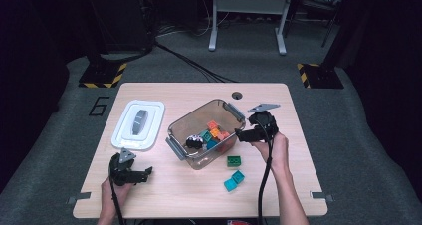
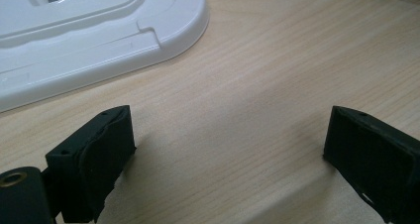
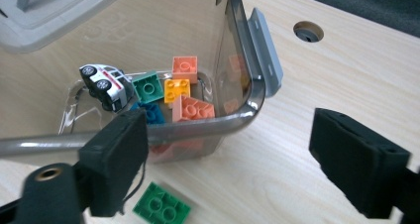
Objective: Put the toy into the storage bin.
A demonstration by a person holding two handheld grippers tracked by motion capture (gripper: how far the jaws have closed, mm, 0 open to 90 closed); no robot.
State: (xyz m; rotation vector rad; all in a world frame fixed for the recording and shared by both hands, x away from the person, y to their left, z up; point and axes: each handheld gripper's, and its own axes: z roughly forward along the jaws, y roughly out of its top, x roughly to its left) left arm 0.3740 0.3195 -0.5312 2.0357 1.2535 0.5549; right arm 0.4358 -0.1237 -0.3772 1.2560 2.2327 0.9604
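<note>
"6" on the floor point(image 1: 100, 105)

Green brick point(image 1: 234, 161), teal bricks point(image 1: 234, 181), white lid point(image 1: 138, 124)

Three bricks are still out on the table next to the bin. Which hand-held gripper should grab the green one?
Probably the right hand-held gripper: it is open at the clear bin's rim, and the green brick lies close beside it. The left hand-held gripper rests open near the white lid, across the bin.

The right gripper point(image 3: 230, 154) is seen with jaws spread wide at a corner of a clear bin point(image 3: 250, 102). Inside, a toy car point(image 3: 105, 84) and coloured bricks point(image 3: 184, 92) are seen; a green brick point(image 3: 162, 208) lies outside on the table point(image 3: 317, 80).
</note>
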